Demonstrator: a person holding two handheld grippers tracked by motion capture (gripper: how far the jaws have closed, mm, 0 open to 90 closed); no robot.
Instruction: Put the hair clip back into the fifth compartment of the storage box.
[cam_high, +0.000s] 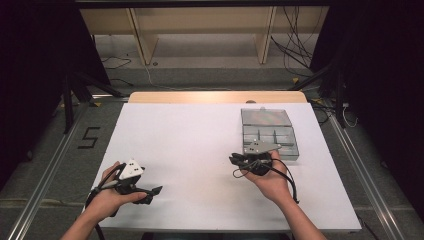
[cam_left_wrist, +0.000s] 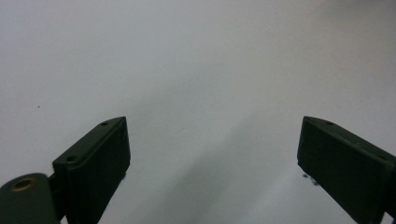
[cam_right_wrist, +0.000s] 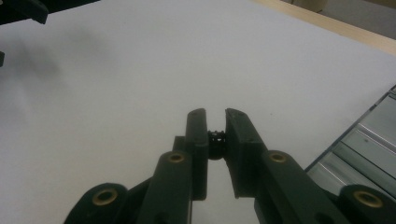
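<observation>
Right gripper (cam_right_wrist: 215, 125), jaws clamped on a small black toothed part (cam_right_wrist: 216, 138), beside the clear compartment box (cam_high: 270, 132), which lies just beyond it. Left gripper (cam_left_wrist: 212, 154), jaws wide apart and empty, rests over the white tabletop (cam_high: 190, 150), well apart from the box.

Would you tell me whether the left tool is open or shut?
Open: the left tool shows its two jaws far apart, with bare white table between them.

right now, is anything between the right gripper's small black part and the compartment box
Nothing visible. The right gripper, shut on the small black part, sits beside the compartment box with only bare table between.
</observation>
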